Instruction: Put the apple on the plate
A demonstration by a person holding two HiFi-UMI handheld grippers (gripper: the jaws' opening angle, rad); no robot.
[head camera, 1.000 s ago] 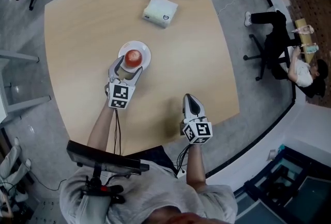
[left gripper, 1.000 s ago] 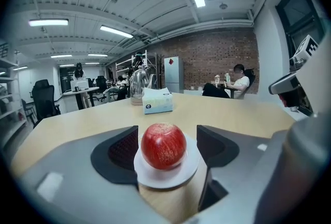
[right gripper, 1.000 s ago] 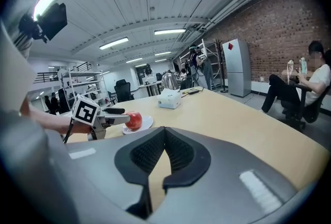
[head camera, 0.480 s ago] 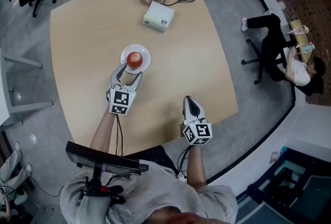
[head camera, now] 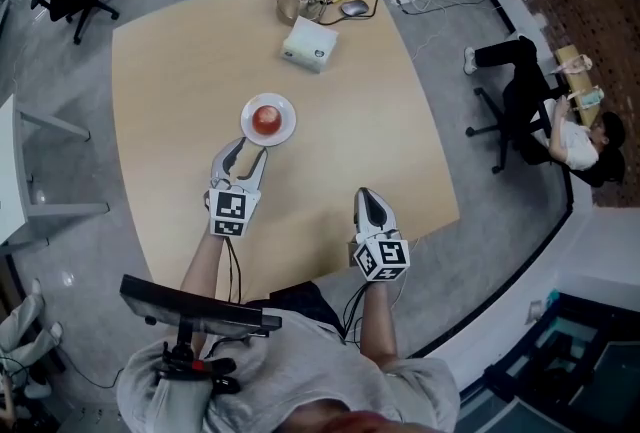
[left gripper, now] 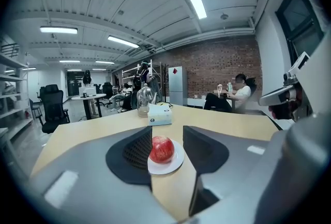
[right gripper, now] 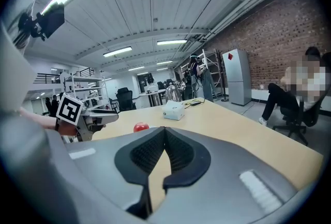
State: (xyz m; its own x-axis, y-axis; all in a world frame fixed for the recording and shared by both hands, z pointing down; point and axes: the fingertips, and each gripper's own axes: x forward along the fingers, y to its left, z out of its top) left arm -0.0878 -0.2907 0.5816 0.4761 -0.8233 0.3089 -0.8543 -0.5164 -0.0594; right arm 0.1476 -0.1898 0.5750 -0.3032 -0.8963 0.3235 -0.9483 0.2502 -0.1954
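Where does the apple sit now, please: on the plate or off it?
On the plate. The apple rests centred on it; the left claw, jaws closing on nothing, stands apart.

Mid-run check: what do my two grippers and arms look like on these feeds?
The left gripper and right gripper have light grey rounded shells with dark, finely ribbed pads. Each carries a white cube with black square markers and trails a thin black cable. The shirt is grey and short-sleeved. The left jaws are closing, nothing between them.
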